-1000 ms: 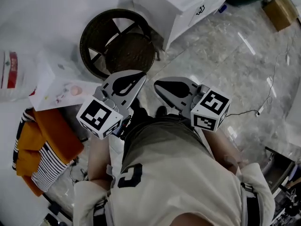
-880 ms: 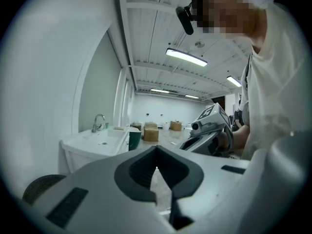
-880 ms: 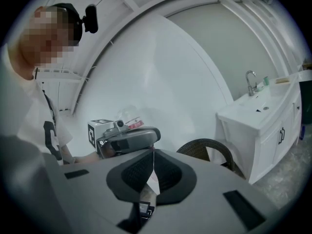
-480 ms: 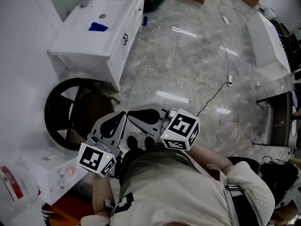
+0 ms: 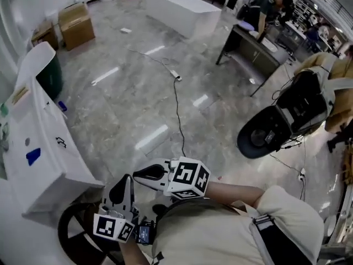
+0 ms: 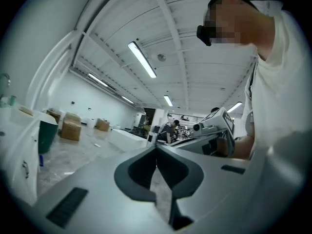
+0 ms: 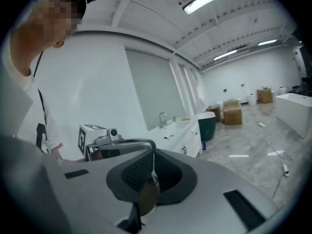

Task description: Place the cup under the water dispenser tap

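Observation:
No cup and no water dispenser show in any view. Both grippers are held close to the person's body, side by side and empty. My left gripper [image 5: 128, 180] sits at the lower left of the head view; its jaws meet at the tip [image 6: 156, 149], shut on nothing. Just to its right is my right gripper [image 5: 138, 174], with its marker cube [image 5: 187, 178] behind it. Its jaws also touch at the tip [image 7: 153, 154], with nothing between them. Each gripper view catches the other gripper's cube beside it.
A white counter with a sink [image 5: 33, 148] and tap [image 7: 161, 117] runs along the left, with a dark green bin [image 5: 52, 76] at its far end. A round wicker stool [image 5: 74, 233] stands at my feet. Cardboard boxes [image 5: 74, 24], a floor cable [image 5: 177, 104], a black chair [image 5: 276, 131].
The view has swung away from the wicker stool and counter toward the open marble floor. Both grippers turned along with the body, staying shut, empty and close together.

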A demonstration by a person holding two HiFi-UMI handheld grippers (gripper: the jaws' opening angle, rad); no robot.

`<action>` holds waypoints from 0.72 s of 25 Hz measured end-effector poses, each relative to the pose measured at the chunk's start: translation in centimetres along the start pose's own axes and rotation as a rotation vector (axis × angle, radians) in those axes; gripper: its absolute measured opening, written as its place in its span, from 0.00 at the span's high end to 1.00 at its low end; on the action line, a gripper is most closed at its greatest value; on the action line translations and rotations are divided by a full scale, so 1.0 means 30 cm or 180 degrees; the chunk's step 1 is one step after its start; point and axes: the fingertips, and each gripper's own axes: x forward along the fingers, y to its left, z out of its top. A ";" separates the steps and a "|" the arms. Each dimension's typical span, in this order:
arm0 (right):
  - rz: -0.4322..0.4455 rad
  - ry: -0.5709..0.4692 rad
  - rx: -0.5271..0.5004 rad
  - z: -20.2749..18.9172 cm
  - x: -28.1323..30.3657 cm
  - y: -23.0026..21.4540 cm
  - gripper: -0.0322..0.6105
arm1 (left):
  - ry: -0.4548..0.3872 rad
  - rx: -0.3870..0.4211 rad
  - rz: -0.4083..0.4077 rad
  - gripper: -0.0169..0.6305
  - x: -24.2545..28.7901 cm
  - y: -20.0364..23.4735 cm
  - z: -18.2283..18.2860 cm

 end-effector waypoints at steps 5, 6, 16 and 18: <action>-0.0768 -0.0164 0.0140 -0.066 -0.049 -0.114 0.90 | 0.0169 0.0032 -0.0734 0.88 0.111 0.001 -0.077; -0.0851 -0.0207 0.0180 -0.067 -0.078 -0.131 0.90 | 0.0209 0.0057 -0.0808 0.88 0.132 -0.019 -0.078; -0.0819 -0.0411 0.0316 0.020 -0.229 -0.302 0.90 | 0.0463 0.0094 -0.0724 0.88 0.314 -0.059 -0.019; -0.0782 -0.0450 0.0266 0.085 -0.298 -0.371 0.90 | 0.0491 0.0121 -0.0695 0.88 0.416 -0.088 0.025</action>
